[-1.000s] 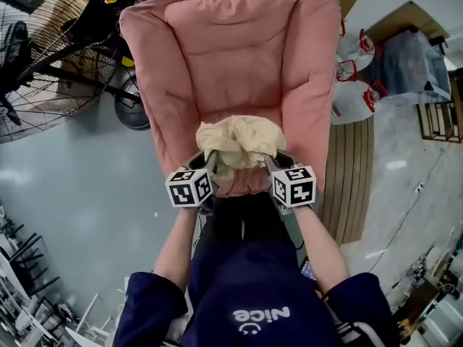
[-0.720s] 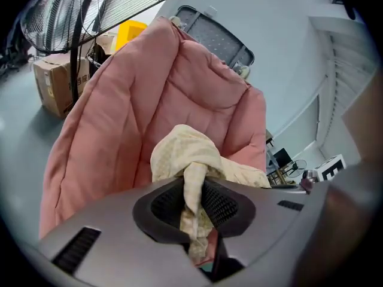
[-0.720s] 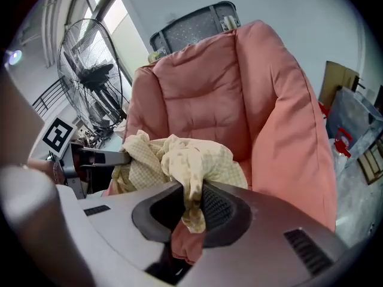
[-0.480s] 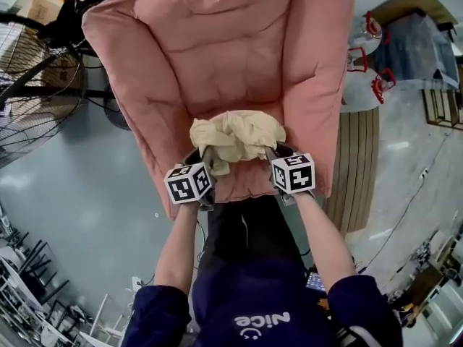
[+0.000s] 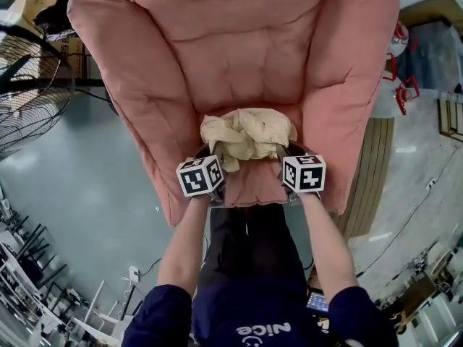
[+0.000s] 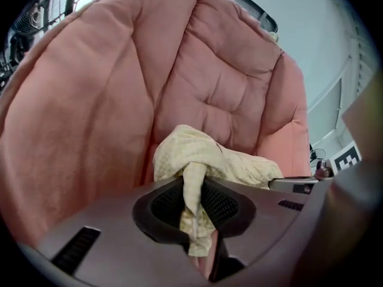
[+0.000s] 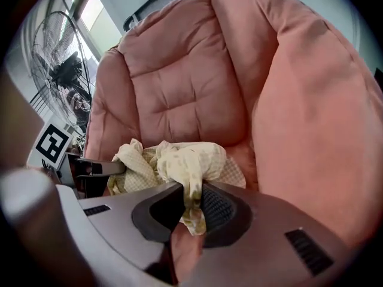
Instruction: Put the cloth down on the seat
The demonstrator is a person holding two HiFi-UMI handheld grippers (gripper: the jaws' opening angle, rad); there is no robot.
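A crumpled pale yellow checked cloth (image 5: 247, 133) hangs bunched between my two grippers over the front of a pink padded chair seat (image 5: 246, 63). My left gripper (image 5: 213, 155) is shut on a fold of the cloth (image 6: 192, 187) at its left end. My right gripper (image 5: 283, 154) is shut on another fold of the cloth (image 7: 191, 181) at its right end. In both gripper views the fabric is pinched between the dark ribbed pads, with a tail hanging below. The chair's quilted back (image 6: 221, 94) rises behind the cloth. I cannot tell whether the cloth touches the seat.
A large black floor fan (image 5: 32, 85) stands on the grey floor to the chair's left. Wooden slats (image 5: 365, 186) and bagged items (image 5: 405, 71) lie to the right. The chair's raised side cushions (image 7: 305, 118) flank both grippers. The person's legs (image 5: 253, 244) are directly below the seat front.
Both grippers with the cloth have moved forward toward the chair; the seat now fills more of the head view. The grip on the cloth is unchanged.
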